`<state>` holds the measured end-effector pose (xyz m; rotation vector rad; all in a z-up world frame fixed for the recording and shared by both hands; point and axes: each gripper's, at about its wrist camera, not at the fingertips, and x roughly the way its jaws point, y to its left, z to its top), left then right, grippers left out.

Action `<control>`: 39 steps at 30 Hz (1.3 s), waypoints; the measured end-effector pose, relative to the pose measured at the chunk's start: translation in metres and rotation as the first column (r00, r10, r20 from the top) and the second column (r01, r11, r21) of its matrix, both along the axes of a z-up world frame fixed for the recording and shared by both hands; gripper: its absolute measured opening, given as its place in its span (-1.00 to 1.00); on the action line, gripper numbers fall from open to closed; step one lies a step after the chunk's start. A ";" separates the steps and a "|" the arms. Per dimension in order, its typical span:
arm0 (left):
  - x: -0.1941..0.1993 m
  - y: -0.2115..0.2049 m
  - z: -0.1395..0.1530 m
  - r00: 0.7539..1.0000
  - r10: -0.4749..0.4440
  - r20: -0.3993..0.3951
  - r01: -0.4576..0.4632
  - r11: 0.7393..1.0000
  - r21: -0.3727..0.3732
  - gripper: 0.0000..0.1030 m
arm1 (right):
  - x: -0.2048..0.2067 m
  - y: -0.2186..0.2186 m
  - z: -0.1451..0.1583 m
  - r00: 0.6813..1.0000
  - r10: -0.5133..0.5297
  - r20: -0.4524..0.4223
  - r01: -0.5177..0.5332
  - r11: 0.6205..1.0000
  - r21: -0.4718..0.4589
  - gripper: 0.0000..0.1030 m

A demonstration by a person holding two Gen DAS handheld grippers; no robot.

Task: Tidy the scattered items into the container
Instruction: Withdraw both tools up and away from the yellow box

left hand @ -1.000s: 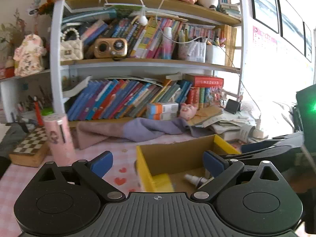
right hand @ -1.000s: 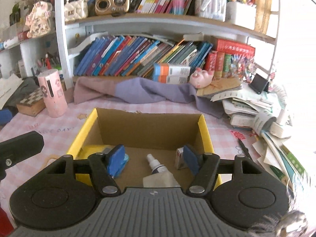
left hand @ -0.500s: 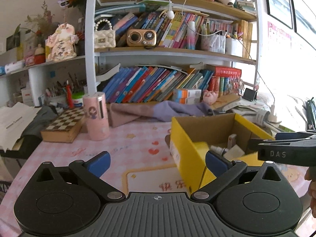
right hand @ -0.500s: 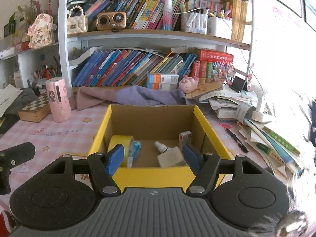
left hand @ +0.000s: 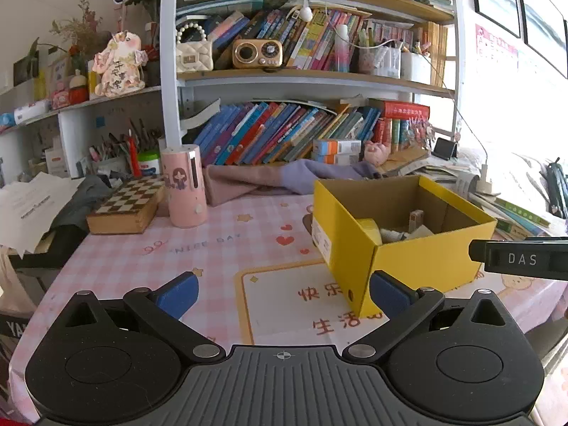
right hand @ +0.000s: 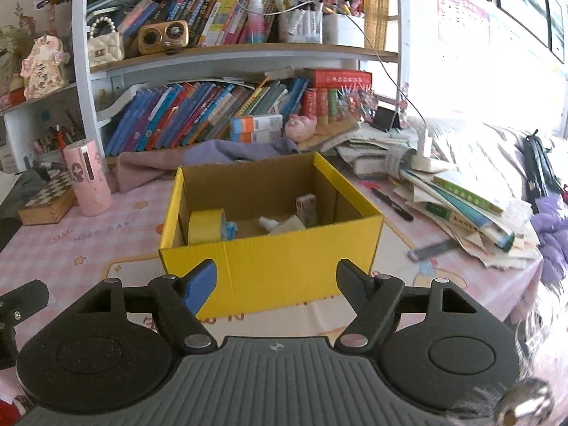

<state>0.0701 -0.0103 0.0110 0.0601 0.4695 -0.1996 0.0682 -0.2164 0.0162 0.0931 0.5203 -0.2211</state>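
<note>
Left tool: jaws spread wide, nothing between the blue pads, nothing touched; it hangs over the pink checked tabletop on the near left side of the box, whose near corner shows just inside the right pad. Right tool: jaws opening, about two-thirds spread, empty; it is aimed at the box's front wall from the near side, pads clear of the cardboard. Box: yellow outside, brown inside, open-topped, upright on the tabletop. Contents: a yellow tape roll against the box's left wall with a small blue item beside it, a white dropper bottle lying mid-floor, a small carton upright toward the box's back right. Left of the box: a pink cylinder and, further left, a chessboard case. Behind the box: a purple cloth and a bookshelf. Right view only: a black pen and a metal ruler on the tabletop right of the box, and a slumped stack of papers and books beyond them; part of the left tool at its left edge. Left view only: loose white papers far left of the box; a finger of the right tool, marked DAS, crossing in front of the box's right side; the box contents are mostly hidden by the near wall.
</note>
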 end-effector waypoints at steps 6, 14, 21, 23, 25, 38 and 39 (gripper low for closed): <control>-0.009 0.002 -0.004 0.999 0.006 -0.033 -0.007 1.000 -0.023 1.00 | -0.017 0.004 0.001 1.000 -0.004 0.017 0.005 1.000 -0.003 0.60; -0.019 0.000 -0.006 0.999 -0.004 -0.047 0.002 1.000 -0.025 1.00 | -0.030 0.003 0.002 0.999 -0.021 0.025 0.021 1.000 0.004 0.79; -0.024 -0.003 -0.006 0.999 -0.024 -0.048 0.023 1.000 -0.017 1.00 | -0.039 0.002 0.001 0.999 -0.038 0.024 0.038 0.999 0.009 0.93; -0.026 -0.003 -0.006 0.998 -0.027 -0.050 0.026 1.000 -0.017 1.00 | -0.041 0.003 0.000 0.999 -0.038 0.023 0.038 0.999 0.010 0.95; -0.026 -0.003 -0.007 0.998 -0.026 -0.057 0.025 1.000 -0.018 1.00 | -0.041 0.003 0.000 0.999 -0.037 0.023 0.037 0.999 0.008 0.96; -0.030 -0.003 -0.011 0.997 -0.023 -0.078 0.022 1.000 -0.010 1.00 | -0.050 0.006 -0.002 0.999 -0.041 0.021 0.041 0.999 0.005 0.97; -0.031 -0.004 -0.011 0.997 -0.025 -0.078 0.025 1.000 -0.008 1.00 | -0.050 0.005 -0.002 0.999 -0.042 0.023 0.042 0.999 0.005 0.97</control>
